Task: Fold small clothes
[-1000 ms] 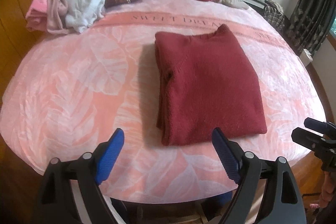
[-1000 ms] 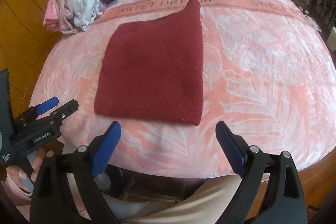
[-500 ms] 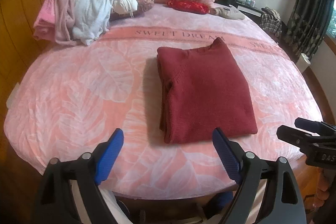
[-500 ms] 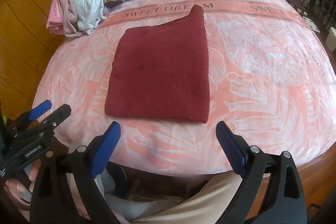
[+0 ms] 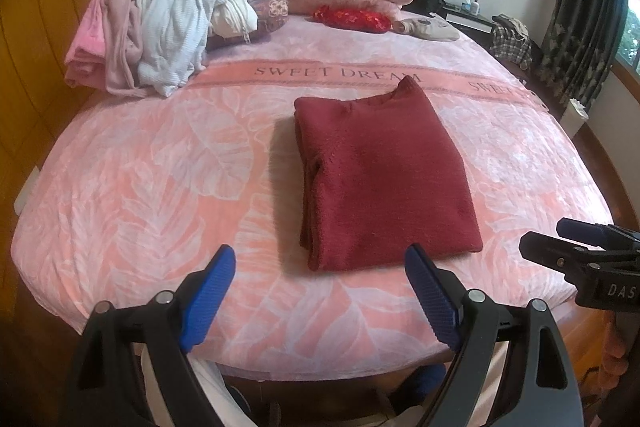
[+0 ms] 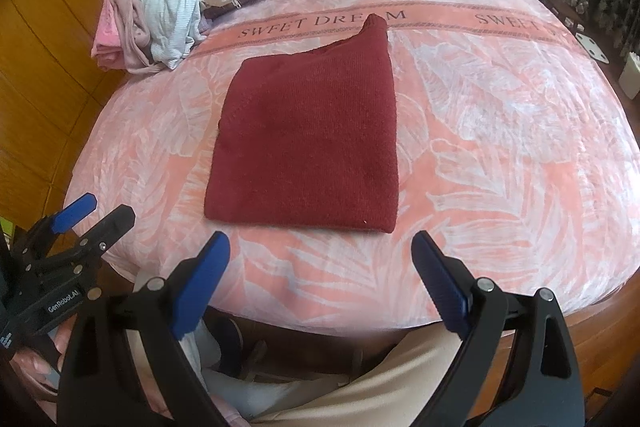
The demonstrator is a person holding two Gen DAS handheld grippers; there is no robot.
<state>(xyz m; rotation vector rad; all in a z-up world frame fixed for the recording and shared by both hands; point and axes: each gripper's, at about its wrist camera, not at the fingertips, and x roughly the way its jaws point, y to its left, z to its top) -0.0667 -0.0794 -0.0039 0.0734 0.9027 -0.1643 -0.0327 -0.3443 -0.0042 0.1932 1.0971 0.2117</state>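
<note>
Your left gripper (image 5: 320,291) and right gripper (image 6: 322,279): blue ribbed fingers spread, empty | fuzzy maroon knit sweater (image 6: 308,143) folded rectangular, mid-bed (image 5: 120,187) on leaf-patterned pink blanket | rumpled clothes heap (image 5: 160,31) behind

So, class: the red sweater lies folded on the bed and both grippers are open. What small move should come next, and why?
Probably reach the left gripper toward the heap of unfolded clothes at the far left. The red sweater already lies flat and folded, and the right gripper also holds nothing.
</note>
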